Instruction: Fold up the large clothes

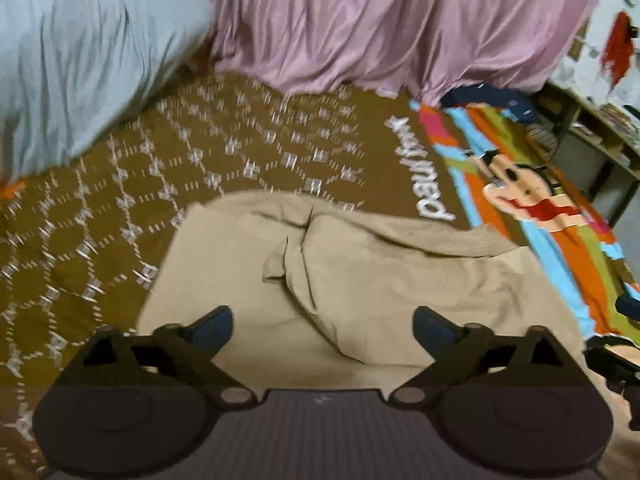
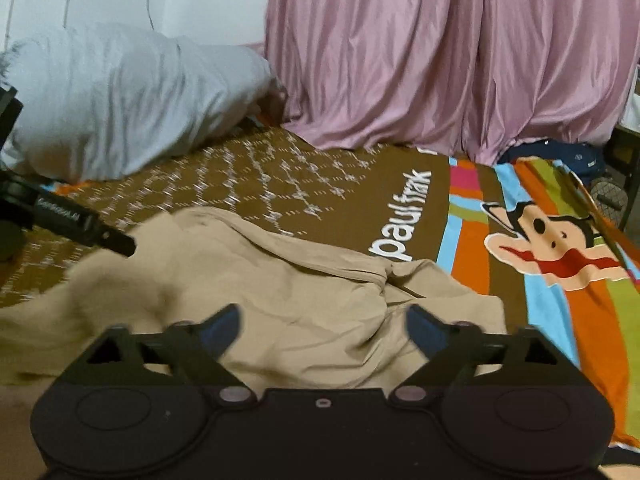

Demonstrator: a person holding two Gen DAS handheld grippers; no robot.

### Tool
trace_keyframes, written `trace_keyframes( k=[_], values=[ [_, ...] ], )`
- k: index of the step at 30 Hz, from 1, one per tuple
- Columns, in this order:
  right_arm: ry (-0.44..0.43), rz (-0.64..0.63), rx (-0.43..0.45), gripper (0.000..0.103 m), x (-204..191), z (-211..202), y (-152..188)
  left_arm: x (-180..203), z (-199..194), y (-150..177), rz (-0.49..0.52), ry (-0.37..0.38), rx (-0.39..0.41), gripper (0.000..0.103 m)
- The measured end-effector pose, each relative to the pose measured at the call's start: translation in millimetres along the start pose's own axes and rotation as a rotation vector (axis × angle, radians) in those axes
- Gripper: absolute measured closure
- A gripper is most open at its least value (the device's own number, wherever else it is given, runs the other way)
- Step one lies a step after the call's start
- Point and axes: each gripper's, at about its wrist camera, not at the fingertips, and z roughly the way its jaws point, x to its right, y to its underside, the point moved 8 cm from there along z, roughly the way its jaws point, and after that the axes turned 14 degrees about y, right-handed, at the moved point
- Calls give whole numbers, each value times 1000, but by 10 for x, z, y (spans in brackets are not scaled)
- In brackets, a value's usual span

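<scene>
1 beige garment [image 1: 360, 280] | 1 pillow [image 1: 80, 60] | left claw [image 1: 323, 326] apart | right claw [image 2: 322, 326] apart

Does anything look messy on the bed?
Yes. The tan garment lies rumpled on the brown bedspread, with creases and an uneven folded-over flap, not a neat fold. Nothing looks spilled or torn.

A large garment [image 1: 360, 280] lay crumpled on the near part of the bed [image 1: 120, 200]. A pillow [image 1: 80, 60] sat at the far left. A curtain [image 1: 380, 20] hung behind the bed, and shelves [image 1: 592, 136] stood far right.
</scene>
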Motion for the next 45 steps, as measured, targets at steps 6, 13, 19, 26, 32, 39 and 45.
trace_keyframes(
  k=[6,13,19,26,32,39,45],
  values=[
    [-16,8,50,1,41,-947,-10,296,-697,201,87,4,46,0],
    [8,-8,80,1,12,-1812,329,500,-1275,628,177,23,64,0],
    [73,-13,27,1,81,-2102,712,470,-1488,1206,309,-11,9,0],
    [124,-111,-176,1,33,-1936,1159,392,-1562,1675,357,-12,-76,0],
    [81,-146,-255,1,-177,-1840,1345,271,-1576,1784,309,-23,-96,0],
    [55,-182,-288,1,-329,-1751,1420,213,-1553,1806,289,-27,-109,0],
    [46,-179,-308,1,-335,-1711,1476,213,-1513,1831,289,-31,-120,0]
  ],
)
